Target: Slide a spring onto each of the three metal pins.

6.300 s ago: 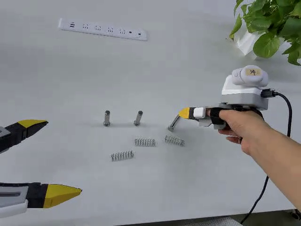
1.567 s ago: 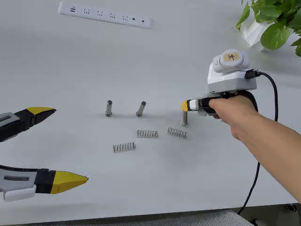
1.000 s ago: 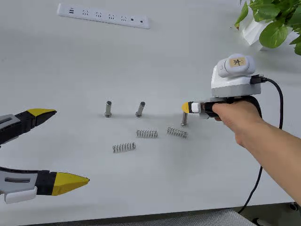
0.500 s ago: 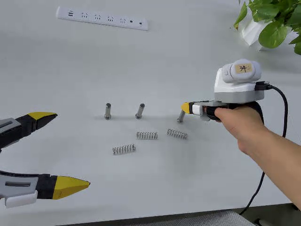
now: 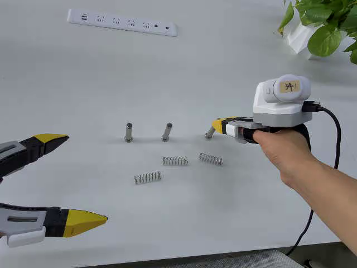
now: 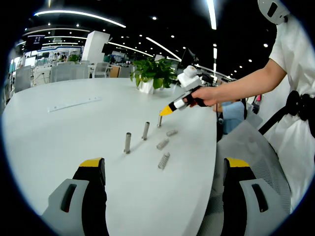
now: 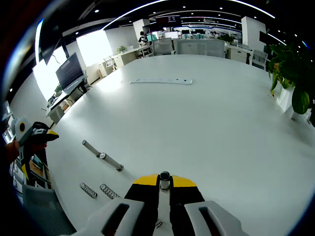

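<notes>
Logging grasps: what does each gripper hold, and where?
Right gripper pinches the rightmost pin near its upper end; left gripper is open, holding nothing.

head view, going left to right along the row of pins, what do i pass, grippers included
left gripper, tongs wide open → first pin → second pin → third pin, tilted, its top in the tongs → right gripper → hand holding it
</notes>
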Demonstrator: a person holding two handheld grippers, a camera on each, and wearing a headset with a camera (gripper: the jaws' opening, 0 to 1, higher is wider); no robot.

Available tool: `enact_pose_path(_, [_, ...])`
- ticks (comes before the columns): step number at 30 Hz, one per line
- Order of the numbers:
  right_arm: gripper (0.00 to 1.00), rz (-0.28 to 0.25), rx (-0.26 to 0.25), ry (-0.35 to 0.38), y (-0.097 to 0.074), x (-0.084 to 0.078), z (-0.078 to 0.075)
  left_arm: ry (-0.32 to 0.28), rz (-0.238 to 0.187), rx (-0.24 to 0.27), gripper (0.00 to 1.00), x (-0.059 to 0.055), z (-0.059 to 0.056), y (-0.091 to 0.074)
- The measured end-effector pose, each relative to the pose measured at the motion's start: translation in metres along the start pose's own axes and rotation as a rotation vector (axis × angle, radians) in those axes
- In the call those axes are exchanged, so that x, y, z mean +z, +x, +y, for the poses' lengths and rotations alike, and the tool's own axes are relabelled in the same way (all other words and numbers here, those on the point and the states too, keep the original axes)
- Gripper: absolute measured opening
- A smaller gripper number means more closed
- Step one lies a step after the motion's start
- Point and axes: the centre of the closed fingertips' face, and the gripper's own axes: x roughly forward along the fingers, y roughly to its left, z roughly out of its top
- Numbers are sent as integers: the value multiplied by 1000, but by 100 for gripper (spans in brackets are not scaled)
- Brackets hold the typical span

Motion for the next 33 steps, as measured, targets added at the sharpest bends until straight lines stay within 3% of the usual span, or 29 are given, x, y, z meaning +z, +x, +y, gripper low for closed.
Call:
enact_pose_path(15, [3,-19,4,-171,1,-2,11,3,1,1,99,1,0,1])
enact_pose_path(23, [3,-28,11,-199,7,-4,6,2,0,1,99,1,-1,1])
enact_pose_path(33, [3,-46,12,-205,3,-9,11,4,-1,-2,99,2,-1,2])
